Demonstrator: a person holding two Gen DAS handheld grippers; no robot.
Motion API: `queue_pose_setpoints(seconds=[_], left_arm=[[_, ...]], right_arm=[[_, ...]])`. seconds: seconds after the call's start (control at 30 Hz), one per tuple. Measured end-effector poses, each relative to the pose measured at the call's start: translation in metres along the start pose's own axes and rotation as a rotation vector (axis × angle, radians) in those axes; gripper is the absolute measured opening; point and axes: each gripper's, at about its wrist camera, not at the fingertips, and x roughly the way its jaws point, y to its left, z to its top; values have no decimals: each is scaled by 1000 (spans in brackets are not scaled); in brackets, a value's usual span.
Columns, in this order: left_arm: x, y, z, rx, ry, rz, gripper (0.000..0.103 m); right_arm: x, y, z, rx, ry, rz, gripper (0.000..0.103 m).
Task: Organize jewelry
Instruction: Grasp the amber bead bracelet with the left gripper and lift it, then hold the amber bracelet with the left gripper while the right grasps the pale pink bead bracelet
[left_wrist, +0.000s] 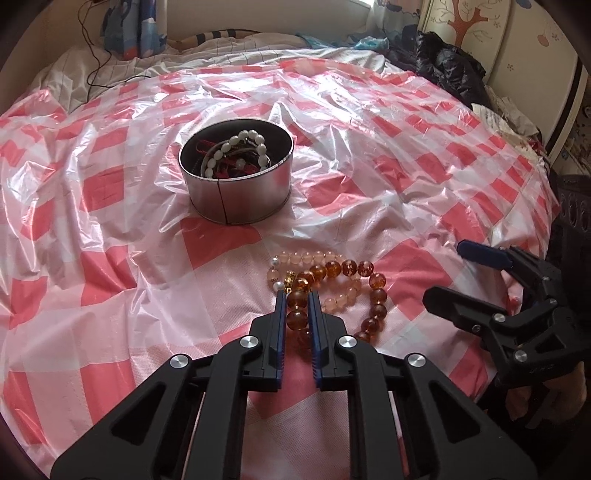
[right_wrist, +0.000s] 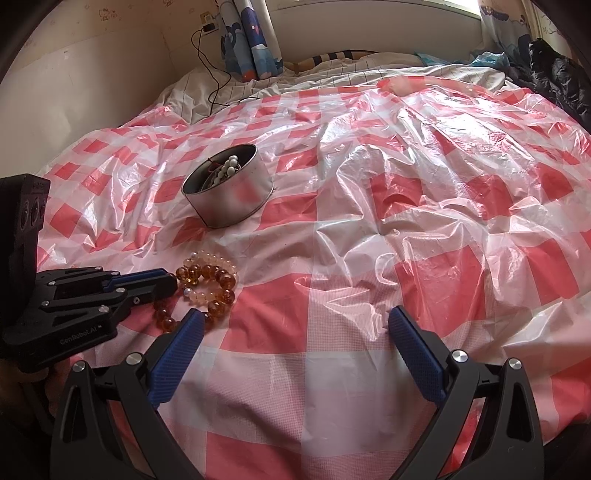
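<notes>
An amber bead bracelet (left_wrist: 376, 295) lies tangled with a pale pink bead bracelet (left_wrist: 306, 257) on the checked plastic sheet. My left gripper (left_wrist: 297, 297) is shut on the amber bracelet's near-left beads, which fill the narrow gap between its blue pads. From the right wrist view the left gripper (right_wrist: 171, 282) comes in from the left onto the amber bracelet (right_wrist: 221, 278), with the pink bracelet (right_wrist: 207, 256) behind it. Beyond them stands a round metal tin (left_wrist: 240, 195) holding a white bead bracelet (left_wrist: 251, 142) and other jewelry. My right gripper (right_wrist: 297, 317) is open and holds nothing, just right of the bracelets.
A red-and-white checked plastic sheet (right_wrist: 406, 206) covers the bed. At the back left, a black cable (right_wrist: 218, 88) trails from the wall onto the bedding. Dark clothing (left_wrist: 450, 66) is piled at the back right. The tin (right_wrist: 236, 199) stands left of centre.
</notes>
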Motion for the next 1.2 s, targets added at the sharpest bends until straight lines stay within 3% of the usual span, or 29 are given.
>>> queue_pose_setpoints(seconds=[0.1, 0.3, 0.67, 0.73, 0.8, 0.87, 1.03, 1.2], left_arm=[[-11, 8, 4, -42, -48, -49, 10], [-51, 22, 15, -118, -220, -202, 10], [-76, 47, 20, -220, -319, -193, 10], [-76, 50, 19, -228, -318, -191, 10], [-76, 52, 19, -237, -318, -188, 10], [-76, 54, 19, -245, -317, -185, 10], [-76, 55, 20, -253, -319, -183, 10], [-76, 55, 20, -253, -317, -180, 10]], right_arm=[[-3, 4, 0, -12, -15, -3, 95], [-8, 24, 2, -107, -43, 18, 95], [13, 66, 22, -264, -12, 164, 95], [22, 73, 24, -301, 22, 174, 85], [33, 77, 24, -331, 66, 175, 68], [41, 79, 23, -351, 94, 178, 62], [51, 92, 17, -468, 135, 163, 58], [56, 96, 17, -558, 152, 118, 19]])
